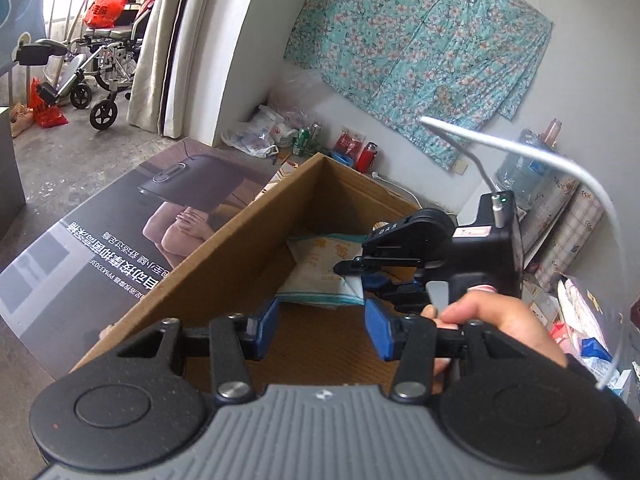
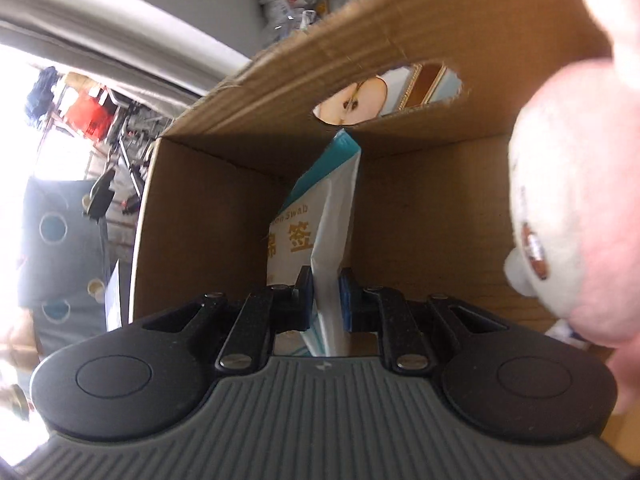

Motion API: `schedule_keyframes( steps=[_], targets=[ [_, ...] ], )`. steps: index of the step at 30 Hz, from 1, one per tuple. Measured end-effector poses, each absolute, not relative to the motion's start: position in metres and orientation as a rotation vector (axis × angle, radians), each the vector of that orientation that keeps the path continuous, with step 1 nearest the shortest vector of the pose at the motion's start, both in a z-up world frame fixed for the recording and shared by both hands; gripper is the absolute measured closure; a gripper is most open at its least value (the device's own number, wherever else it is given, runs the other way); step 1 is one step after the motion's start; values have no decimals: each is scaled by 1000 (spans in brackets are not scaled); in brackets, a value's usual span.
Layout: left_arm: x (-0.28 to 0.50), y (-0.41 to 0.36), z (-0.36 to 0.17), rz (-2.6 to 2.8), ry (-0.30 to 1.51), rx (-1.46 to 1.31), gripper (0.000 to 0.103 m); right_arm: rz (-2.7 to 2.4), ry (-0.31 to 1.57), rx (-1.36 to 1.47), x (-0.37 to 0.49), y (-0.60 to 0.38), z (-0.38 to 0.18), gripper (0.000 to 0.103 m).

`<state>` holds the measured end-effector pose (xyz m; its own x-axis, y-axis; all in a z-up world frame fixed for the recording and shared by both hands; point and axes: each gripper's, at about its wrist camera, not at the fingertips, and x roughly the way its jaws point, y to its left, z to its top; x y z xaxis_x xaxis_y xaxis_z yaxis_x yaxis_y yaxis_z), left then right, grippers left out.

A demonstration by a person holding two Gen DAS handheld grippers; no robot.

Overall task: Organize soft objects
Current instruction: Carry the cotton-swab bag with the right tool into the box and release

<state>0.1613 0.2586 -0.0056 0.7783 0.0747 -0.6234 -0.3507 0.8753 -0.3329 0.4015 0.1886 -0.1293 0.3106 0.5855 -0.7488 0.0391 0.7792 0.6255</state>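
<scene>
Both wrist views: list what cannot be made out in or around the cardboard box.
- Swab packet, right wrist view: first word of its label cut off by a fold; lower end hidden behind the right gripper.
- Plush toy, right wrist view: blurred, cut by the right edge.
- Cardboard box, left wrist view: near floor hidden by the left gripper; right side hidden by the right gripper.

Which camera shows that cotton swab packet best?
The right wrist view: the cotton swab packet fills the centre, clamped between the right gripper, print readable. The left wrist view shows it smaller, inside the cardboard box, partly hidden.
</scene>
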Motion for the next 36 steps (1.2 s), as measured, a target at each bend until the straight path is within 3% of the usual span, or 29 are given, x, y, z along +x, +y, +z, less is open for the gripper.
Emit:
schedule_keyframes(
  steps=[6, 8, 10, 11, 13, 18, 22, 24, 31, 36],
  targets=[
    [161, 257, -9, 230, 654, -451, 55, 423, 1207, 640, 400, 196, -136, 83],
    [161, 253, -9, 219, 657, -440, 54, 431, 1207, 608, 398, 198, -133, 73],
    [161, 249, -9, 212, 656, -429, 53, 434, 1208, 582, 400, 201, -130, 52],
    [160, 248, -9, 210, 657, -425, 52, 435, 1206, 569, 399, 201, -127, 47],
    [159, 246, -8, 208, 656, -419, 52, 449, 1194, 540, 394, 205, -121, 44],
    [154, 246, -7, 214, 650, -417, 51, 430, 1197, 501, 388, 211, -111, 46],
    [152, 247, -8, 215, 657, -422, 51, 373, 1248, 500, 389, 214, -124, 77],
    [152, 248, -9, 216, 663, -422, 51, 350, 1253, 529, 390, 212, -132, 82],
    [151, 255, -13, 226, 667, -422, 51, 330, 1214, 587, 387, 203, -133, 83],
    [147, 256, -14, 227, 668, -420, 49, 363, 1185, 502, 381, 202, -119, 74]
  ],
)
